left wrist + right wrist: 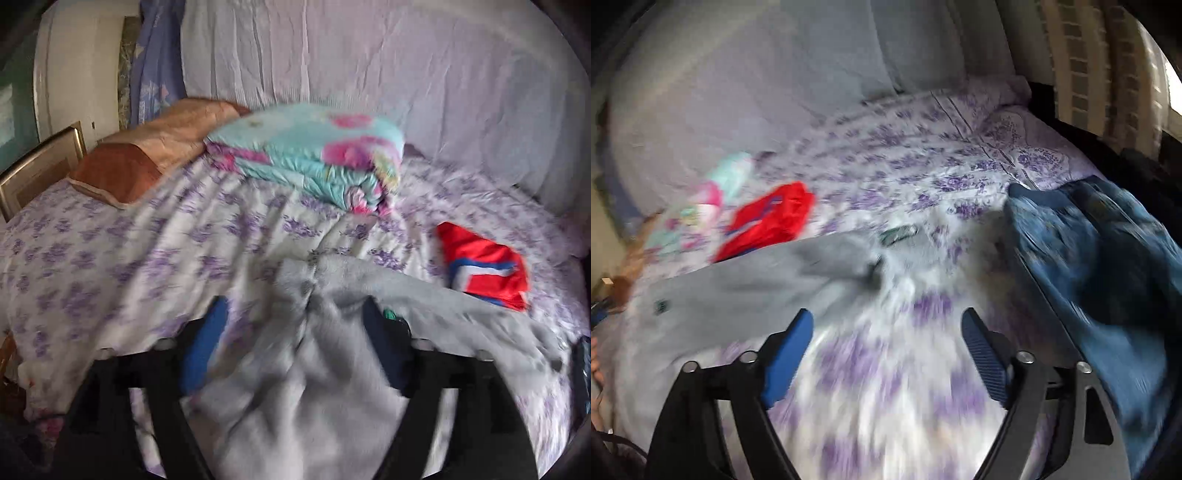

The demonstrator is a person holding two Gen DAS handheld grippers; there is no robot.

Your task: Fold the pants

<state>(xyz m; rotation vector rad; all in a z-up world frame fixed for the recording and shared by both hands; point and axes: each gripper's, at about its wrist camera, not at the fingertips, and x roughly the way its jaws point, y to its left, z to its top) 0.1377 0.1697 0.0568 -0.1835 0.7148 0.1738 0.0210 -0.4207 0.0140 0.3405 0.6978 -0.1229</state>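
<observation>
Left wrist view: my left gripper (295, 354) has its jaws spread wide with the grey pants (332, 332) bunched between the pads and lying over the right one; nothing is clamped as far as I can tell, frame is blurry. The pants lie rumpled on the bed (110, 240), stretching from the left gripper toward the red garment (484, 269), which sits just beyond them. Farther past the pants is a folded floral blanket (310, 155), and left of that an orange pillow (155, 151) near the headboard.

Right wrist view: my right gripper (886, 354) is also wide, empty, hovering over bare floral sheet; heavy motion blur. The grey pants (757, 288) run off to its left, the near edge close to the left pad, touching or not I can't say. Blue jeans (1108, 266) are piled to its right.

Step, as I judge it: early, pants not yet laid flat, both grippers positioning for a grab. Next move calls for closing the left on the bunched fabric, bringing the right over to a pants edge, then pulling apart to flatten before the first fold. Avoid snagging the sheet underneath.
</observation>
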